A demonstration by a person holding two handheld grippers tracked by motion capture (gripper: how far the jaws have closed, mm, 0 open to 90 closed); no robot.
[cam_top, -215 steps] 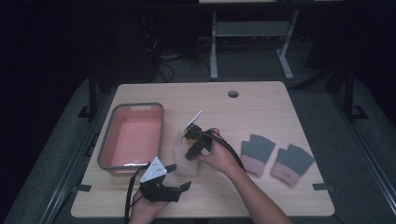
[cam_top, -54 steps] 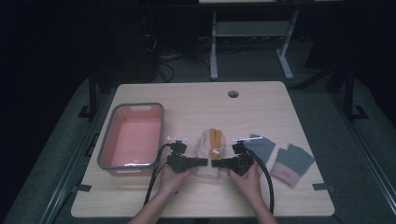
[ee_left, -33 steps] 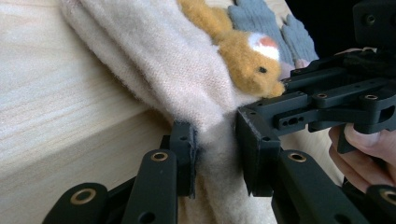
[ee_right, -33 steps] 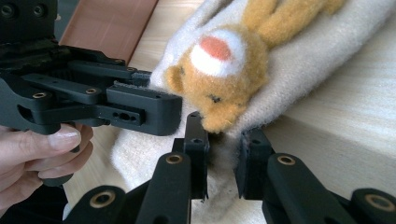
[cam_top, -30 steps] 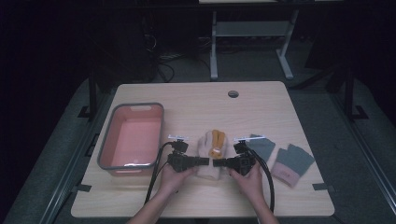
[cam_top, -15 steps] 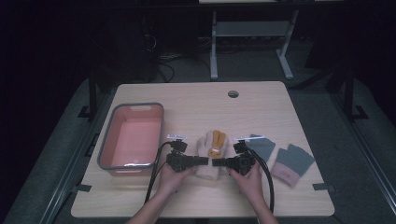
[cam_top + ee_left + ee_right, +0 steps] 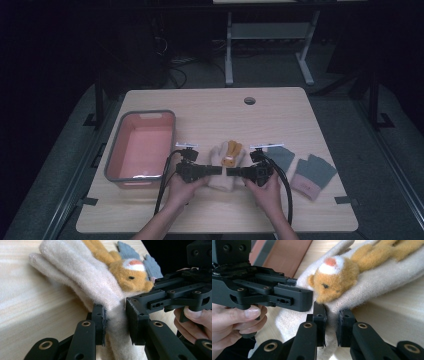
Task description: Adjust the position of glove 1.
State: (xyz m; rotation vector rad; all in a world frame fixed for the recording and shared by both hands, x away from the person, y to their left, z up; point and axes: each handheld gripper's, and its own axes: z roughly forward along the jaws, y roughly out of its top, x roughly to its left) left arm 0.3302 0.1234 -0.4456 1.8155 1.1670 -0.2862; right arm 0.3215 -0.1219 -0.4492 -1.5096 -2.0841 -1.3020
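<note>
Cream glove (image 7: 223,167) with an orange plush animal sat at center of the table (image 7: 210,107); its cuff end was hidden by both grippers. Left gripper (image 7: 216,170) and right gripper (image 7: 233,172) each clamped that cuff. Two grey gloves (image 7: 300,167) right, one pink basin (image 7: 141,145) left.

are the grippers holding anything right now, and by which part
Both hold the cream glove with the orange animal on it. The left hand-held gripper and the right hand-held gripper each pinch the fabric at its cuff end, one from either side.
</note>
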